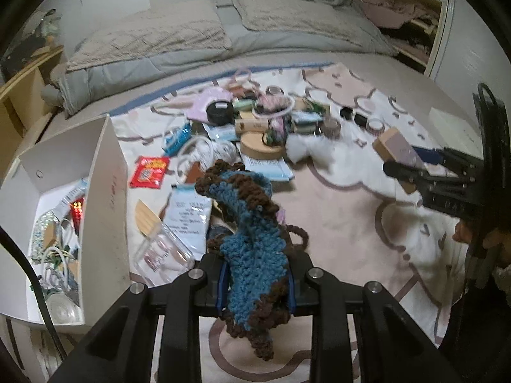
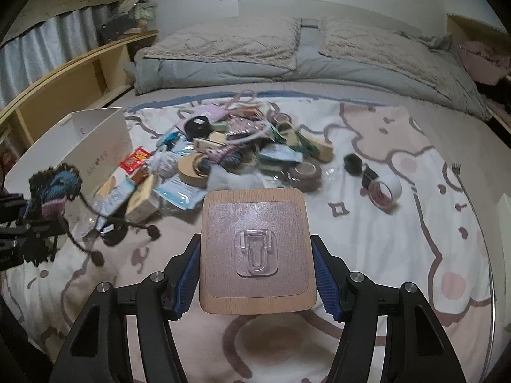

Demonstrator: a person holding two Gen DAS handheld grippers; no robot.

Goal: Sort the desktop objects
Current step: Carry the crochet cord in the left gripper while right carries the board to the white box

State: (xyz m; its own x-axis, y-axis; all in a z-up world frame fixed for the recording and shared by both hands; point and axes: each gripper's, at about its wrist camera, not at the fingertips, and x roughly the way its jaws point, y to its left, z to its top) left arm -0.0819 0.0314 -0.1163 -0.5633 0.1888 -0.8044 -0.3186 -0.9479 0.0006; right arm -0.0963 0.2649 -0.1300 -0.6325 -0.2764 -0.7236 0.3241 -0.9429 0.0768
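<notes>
My left gripper point(image 1: 257, 282) is shut on a blue and brown crocheted piece point(image 1: 252, 233), held above the bedspread; it also shows in the right wrist view point(image 2: 54, 188) at the far left. My right gripper point(image 2: 257, 274) is shut on a square wooden board point(image 2: 257, 252) with a clear plastic hook stuck on its face; in the left wrist view that board point(image 1: 399, 151) is at the right. A pile of small objects point(image 2: 242, 150) lies on the bedspread ahead of both grippers.
An open white box point(image 1: 102, 198) with cables and packets inside stands at the left, also in the right wrist view point(image 2: 95, 140). A red snack packet point(image 1: 148, 172), tape rolls point(image 2: 385, 190) and black clips point(image 2: 353, 162) lie around. Pillows point(image 2: 230, 41) and a wooden shelf point(image 2: 64, 86) lie beyond.
</notes>
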